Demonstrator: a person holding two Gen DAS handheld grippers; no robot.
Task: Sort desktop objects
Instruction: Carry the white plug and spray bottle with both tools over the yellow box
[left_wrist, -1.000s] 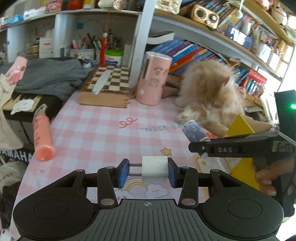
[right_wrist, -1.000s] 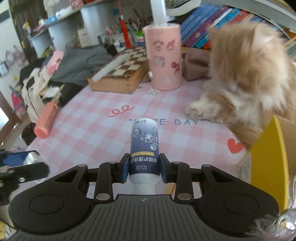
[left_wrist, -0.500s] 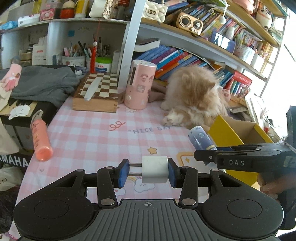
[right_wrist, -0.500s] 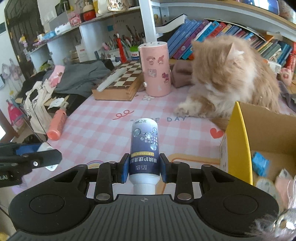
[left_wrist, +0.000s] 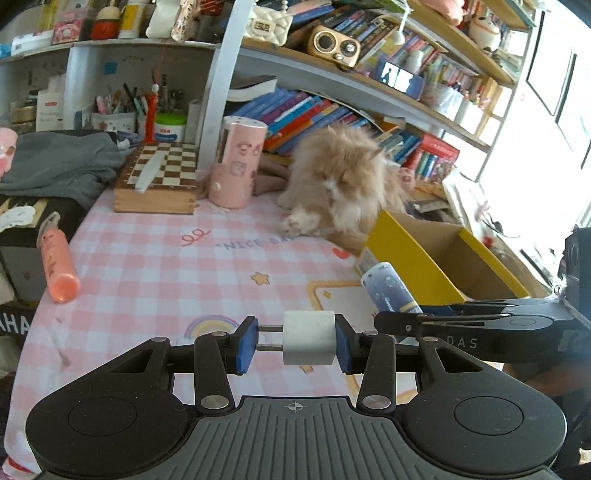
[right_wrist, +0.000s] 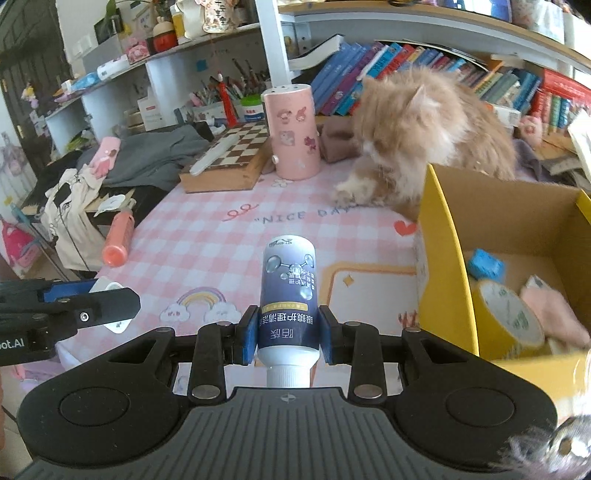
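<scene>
Mid-carry, both loads off the desk (left_wrist: 147, 266). Our left gripper (left_wrist: 293, 341) has its fingers clamped on a small white block (left_wrist: 309, 341). Our right gripper (right_wrist: 287, 334) pinches the dark blue bottle (right_wrist: 288, 291), cap toward us. Next we judge: swing right over the yellow box (right_wrist: 443, 258), release inside, clear of the cat (right_wrist: 424, 136).

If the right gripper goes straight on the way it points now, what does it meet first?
Probably the pink checked tablecloth near the "NICE DAY" print; the right gripper, shut on the blue bottle, points down at it. Depth is unclear.
</scene>
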